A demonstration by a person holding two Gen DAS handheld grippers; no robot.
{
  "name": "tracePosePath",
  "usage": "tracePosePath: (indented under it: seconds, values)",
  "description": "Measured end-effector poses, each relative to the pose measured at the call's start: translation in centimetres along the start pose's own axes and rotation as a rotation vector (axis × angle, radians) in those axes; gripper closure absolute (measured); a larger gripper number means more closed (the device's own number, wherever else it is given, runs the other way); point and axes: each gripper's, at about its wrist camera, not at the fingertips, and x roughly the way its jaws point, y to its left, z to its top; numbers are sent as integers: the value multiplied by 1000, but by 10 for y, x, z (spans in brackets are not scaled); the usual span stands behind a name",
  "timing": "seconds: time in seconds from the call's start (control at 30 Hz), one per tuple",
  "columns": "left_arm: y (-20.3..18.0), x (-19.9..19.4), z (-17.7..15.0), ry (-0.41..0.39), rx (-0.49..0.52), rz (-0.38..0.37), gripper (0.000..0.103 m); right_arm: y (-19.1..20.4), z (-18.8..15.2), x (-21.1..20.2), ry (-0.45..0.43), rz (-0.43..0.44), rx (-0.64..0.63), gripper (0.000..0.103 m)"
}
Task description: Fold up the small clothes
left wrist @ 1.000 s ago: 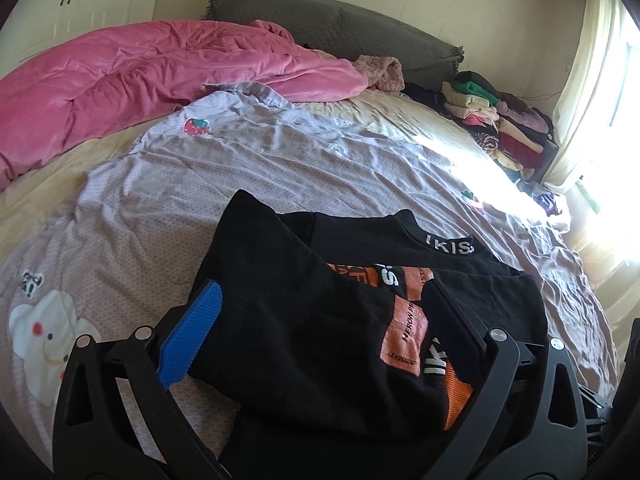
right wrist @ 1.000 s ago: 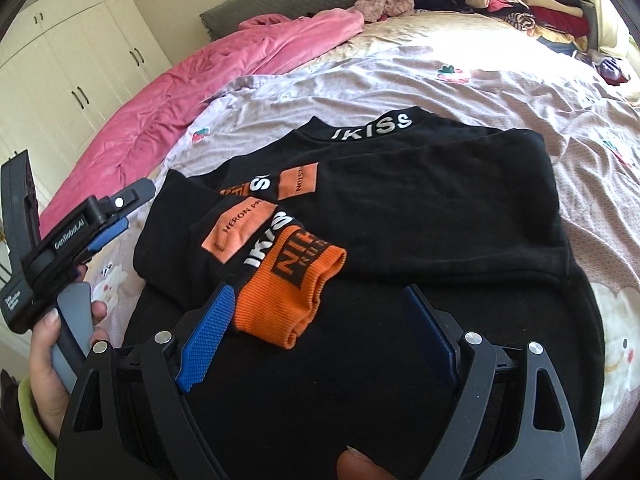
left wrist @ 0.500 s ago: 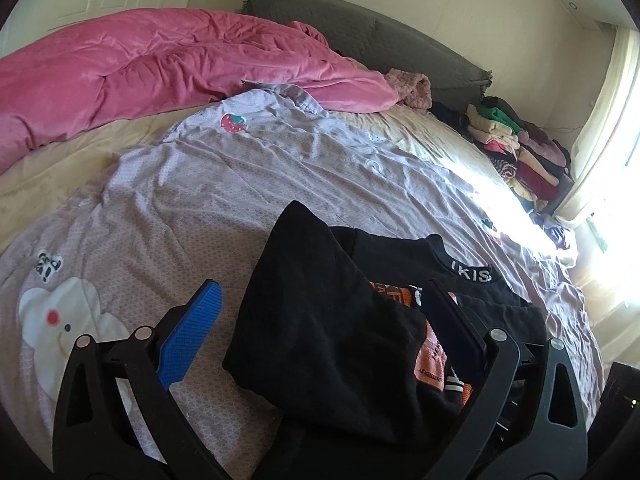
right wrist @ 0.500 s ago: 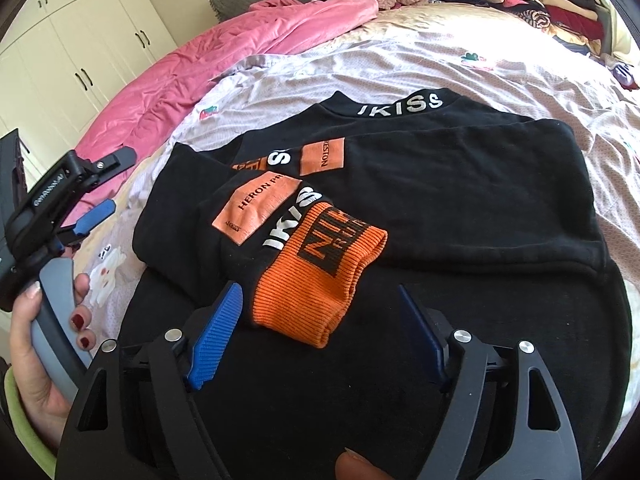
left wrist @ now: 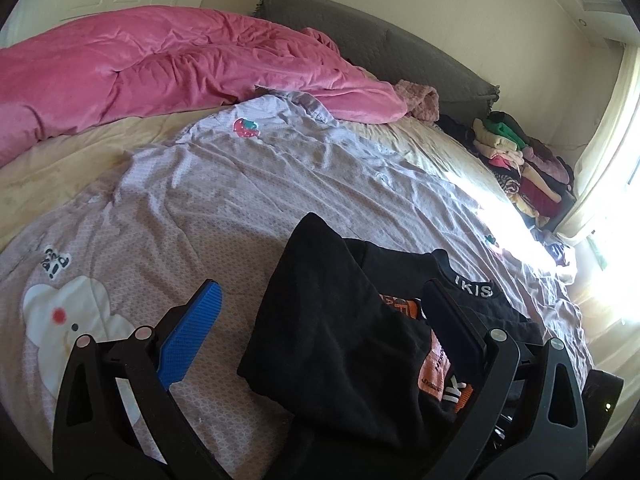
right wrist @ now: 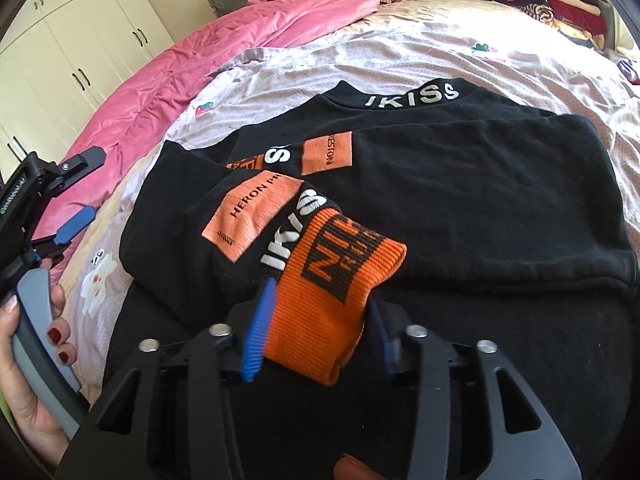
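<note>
A black sweatshirt (right wrist: 460, 200) with "IKISS" on its collar lies on the bed, both sleeves folded across its front. The upper sleeve ends in an orange ribbed cuff (right wrist: 340, 288). My right gripper (right wrist: 320, 296) has that cuff between its blue pads, and the jaws are closing with the pads pressing on both its sides. My left gripper (left wrist: 322, 292) stands wide open over the sweatshirt's (left wrist: 340, 340) left folded edge, gripping nothing. The right wrist view shows the left gripper (right wrist: 90, 186) at the far left, held by a hand (right wrist: 36, 380).
The lilac sheet (left wrist: 200, 200) with cartoon patches covers the bed. A pink duvet (left wrist: 160, 68) is bunched at the far left by the grey headboard (left wrist: 380, 60). Stacked folded clothes (left wrist: 524, 164) sit at the far right near the sunlit window. White wardrobes (right wrist: 80, 48) stand to the left.
My right gripper moved down and forward and its jaws closed from wide open onto the orange cuff. The left gripper drifted left, off the sweatshirt's middle, still open.
</note>
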Motion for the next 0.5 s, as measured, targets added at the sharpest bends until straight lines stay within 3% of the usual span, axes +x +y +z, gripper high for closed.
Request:
tracePosePath:
  seconds: [0.17, 0.5]
  values:
    - [2, -2, 2, -10, -10, -1, 9, -1, 3, 1, -20, -4, -8, 91]
    - [3, -6, 3, -34, -13, 3, 9, 2, 26, -37, -167, -11, -89, 95]
